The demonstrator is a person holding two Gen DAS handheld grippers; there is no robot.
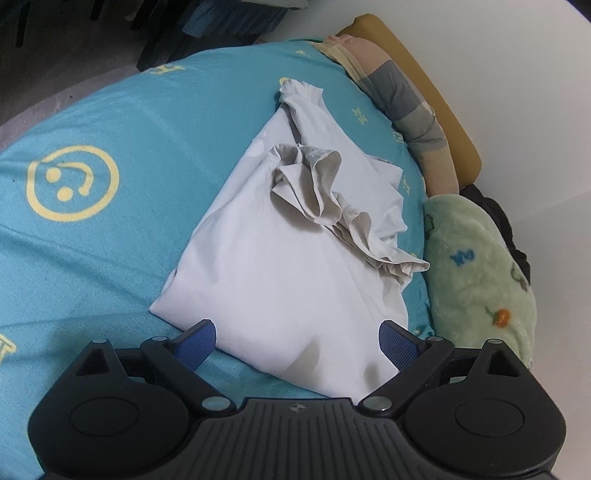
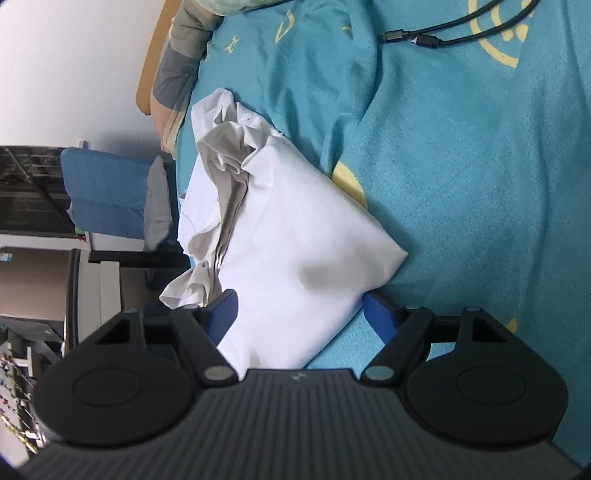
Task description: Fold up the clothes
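In the left wrist view, the white garment (image 1: pixel 280 258) lies folded on the teal bed sheet (image 1: pixel 129 229), a bunched beige piece (image 1: pixel 317 192) on it toward 1 o'clock; the left hand-held gripper (image 1: pixel 297 339) is released, blue pads astride the near corner. In the right wrist view, the right hand-held gripper (image 2: pixel 299 314) likewise stands spread around the garment's near end, pads not pressing, with a black cable (image 2: pixel 443 29) at 1 o'clock.
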